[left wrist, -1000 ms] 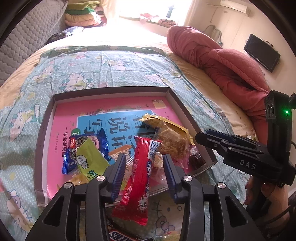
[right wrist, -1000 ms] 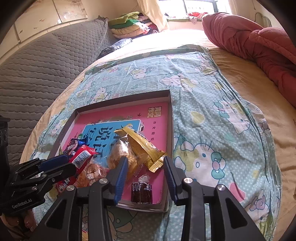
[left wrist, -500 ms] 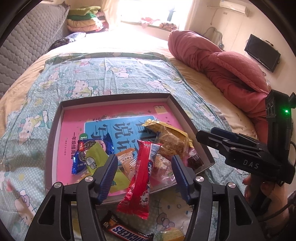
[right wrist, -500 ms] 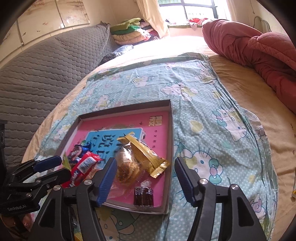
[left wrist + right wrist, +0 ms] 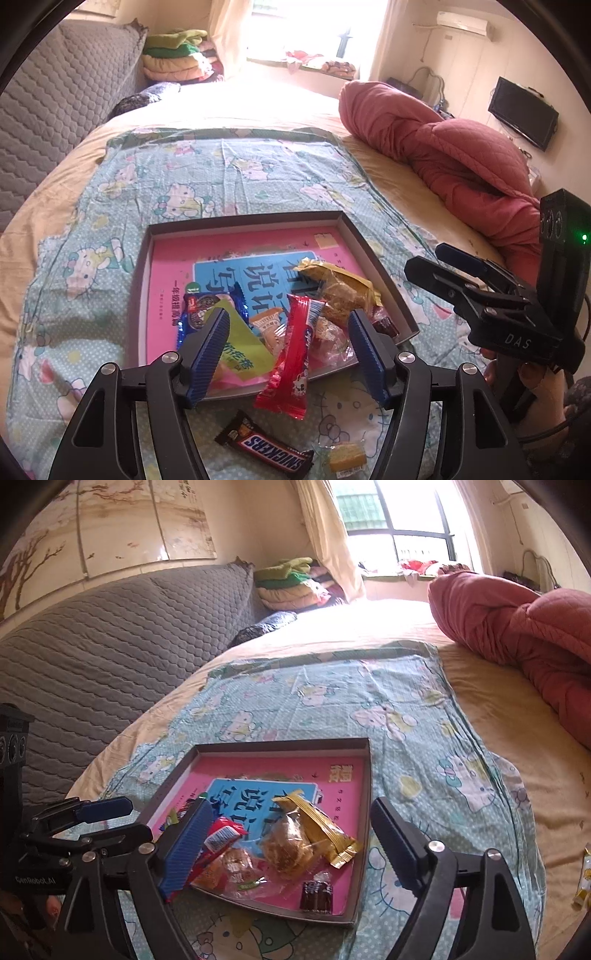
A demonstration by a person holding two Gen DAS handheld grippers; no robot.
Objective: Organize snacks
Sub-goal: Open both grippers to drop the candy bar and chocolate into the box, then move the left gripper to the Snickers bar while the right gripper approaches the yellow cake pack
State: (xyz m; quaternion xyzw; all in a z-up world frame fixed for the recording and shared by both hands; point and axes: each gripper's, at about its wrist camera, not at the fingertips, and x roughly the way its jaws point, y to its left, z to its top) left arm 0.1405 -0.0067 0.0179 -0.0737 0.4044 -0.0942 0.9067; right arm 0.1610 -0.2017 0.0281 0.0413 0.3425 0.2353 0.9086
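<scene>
- Red-wrapped snack bar (image 5: pixel 295 350) lies half over the near rim of the shallow tray (image 5: pixel 384 280), on the bed; judged likely to slide off onto the cartoon-print sheet (image 5: pixel 229 177) if nudged.
- Left hand-held gripper (image 5: pixel 288 354) hangs above that bar, its jaws opening and pressing on nothing.
- Right hand-held gripper (image 5: pixel 291 845) is spreading wide above the yellow-wrapped cake (image 5: pixel 314 830) and the small dark candy (image 5: pixel 317 897) at the tray's near right corner; nothing is pinched.
- Snickers bar (image 5: pixel 264 446) and a small yellow sweet (image 5: pixel 347 459) lie on the sheet, near of the tray, not yet gathered.
- Crowded, overlapping wrappers risk a double pick or a slipping, crinkly grasp.
</scene>
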